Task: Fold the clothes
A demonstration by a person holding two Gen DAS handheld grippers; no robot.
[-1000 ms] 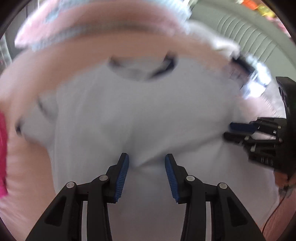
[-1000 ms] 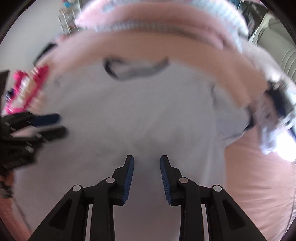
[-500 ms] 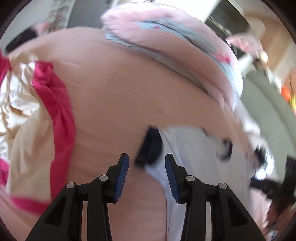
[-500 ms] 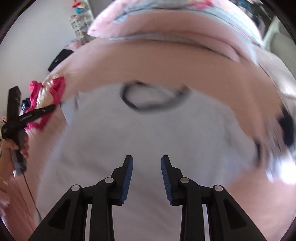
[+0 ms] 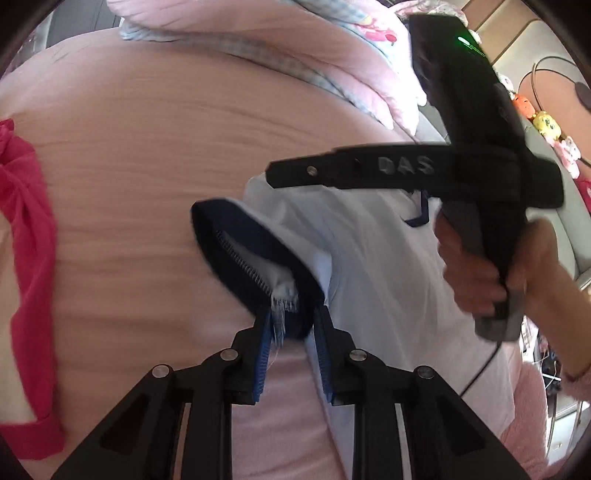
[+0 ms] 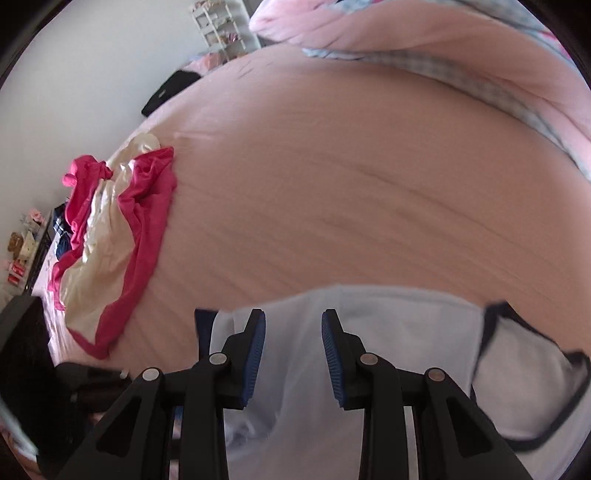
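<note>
While closing on the navy sleeve cuff (image 5: pixel 258 258) – left gripper (image 5: pixel 290 332) – could pinch only the frayed edge. Right gripper (image 6: pixel 293 350) spread, empty, over the white shirt (image 6: pixel 388 332).

A pink bed (image 6: pixel 332 192) fills both views. A plain white wall (image 6: pixel 92 74) runs along its left edge. White shelves (image 6: pixel 225 26) stand at the far corner. Daylight is soft.

free: I see bare pink bedsheet (image 6: pixel 351 192) open ahead | left: crumpled red-and-cream garment (image 6: pixel 122 236) blocks | far: pink-and-checked folded quilt (image 6: pixel 461 70) | near: pale blue navy-trimmed T-shirt (image 6: pixel 388 325) underfoot
</note>
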